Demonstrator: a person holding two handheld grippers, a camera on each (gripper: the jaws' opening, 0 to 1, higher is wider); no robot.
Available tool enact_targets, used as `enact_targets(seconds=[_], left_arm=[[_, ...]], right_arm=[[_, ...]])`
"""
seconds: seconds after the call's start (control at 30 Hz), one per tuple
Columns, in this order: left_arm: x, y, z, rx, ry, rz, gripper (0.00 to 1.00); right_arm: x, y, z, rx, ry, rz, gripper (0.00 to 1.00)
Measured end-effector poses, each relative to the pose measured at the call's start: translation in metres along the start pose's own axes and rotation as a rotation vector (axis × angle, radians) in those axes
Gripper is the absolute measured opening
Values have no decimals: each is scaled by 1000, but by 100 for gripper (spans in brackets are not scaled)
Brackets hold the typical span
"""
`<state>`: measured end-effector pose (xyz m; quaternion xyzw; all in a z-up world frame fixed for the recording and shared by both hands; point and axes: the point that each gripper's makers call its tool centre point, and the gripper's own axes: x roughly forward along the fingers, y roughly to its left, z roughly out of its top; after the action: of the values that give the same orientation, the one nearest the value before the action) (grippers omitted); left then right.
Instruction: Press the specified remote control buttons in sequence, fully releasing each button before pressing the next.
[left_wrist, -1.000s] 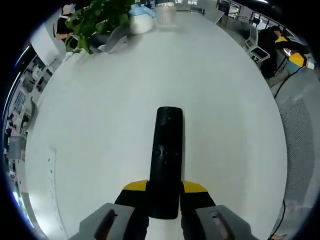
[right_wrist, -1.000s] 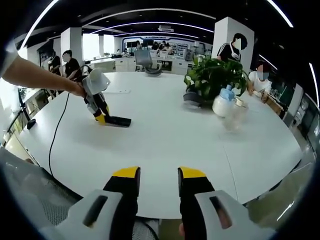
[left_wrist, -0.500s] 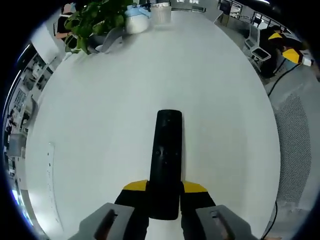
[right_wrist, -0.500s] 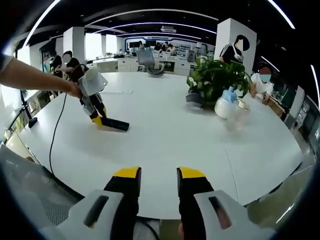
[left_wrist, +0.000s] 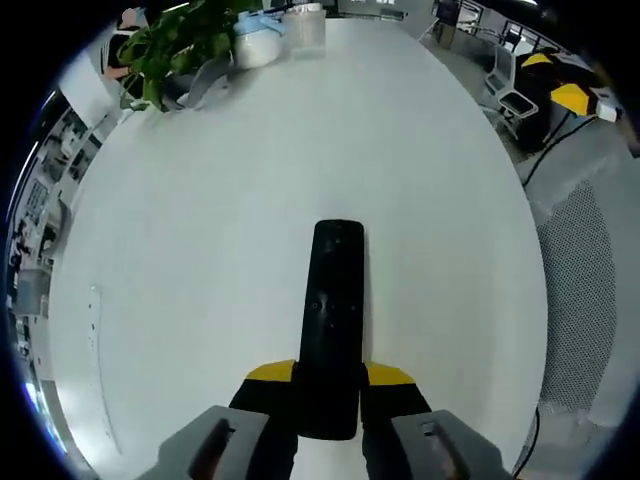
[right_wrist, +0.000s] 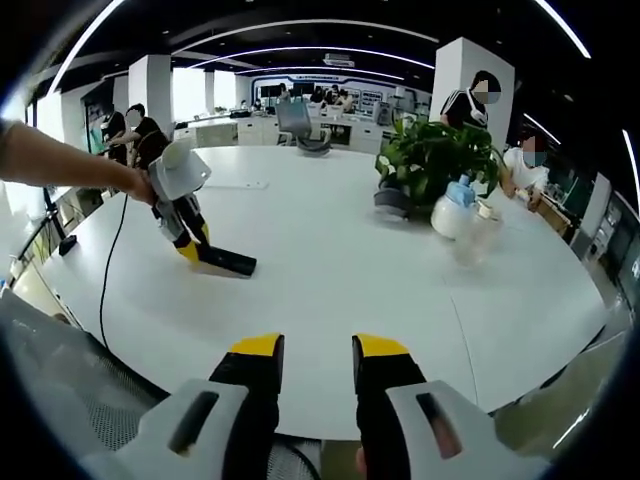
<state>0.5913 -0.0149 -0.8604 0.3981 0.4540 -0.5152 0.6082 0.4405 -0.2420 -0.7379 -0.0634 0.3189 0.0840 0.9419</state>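
Your left tool clamps the black remote control by its near end; hold it flat on the worktop; bring your empty, narrowly parted right tool across to press.

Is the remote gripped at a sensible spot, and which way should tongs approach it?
Judging by its slim bar shape, yes: the left tongs pinch the remote across its narrow width at the near end, approaching lengthwise, leaving the buttons farther along uncovered.

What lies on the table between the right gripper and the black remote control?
In the right gripper view, nothing: only bare white table separates the right gripper from the slim black remote control, which the left gripper holds.
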Motion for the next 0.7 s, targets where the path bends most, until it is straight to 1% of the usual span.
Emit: enact_targets(seconds=[0.13, 0.37, 0.7], left_arm=[[-1, -11, -2, -4, 3, -6, 22], [-1, -23, -2, -7, 5, -15, 22], [-2, -42, 0, -21, -8, -23, 22]], right_arm=[[-1, 0, 1, 5, -5, 2, 27], [0, 1, 0, 2, -2, 7, 27], [0, 1, 0, 3, -2, 7, 27]])
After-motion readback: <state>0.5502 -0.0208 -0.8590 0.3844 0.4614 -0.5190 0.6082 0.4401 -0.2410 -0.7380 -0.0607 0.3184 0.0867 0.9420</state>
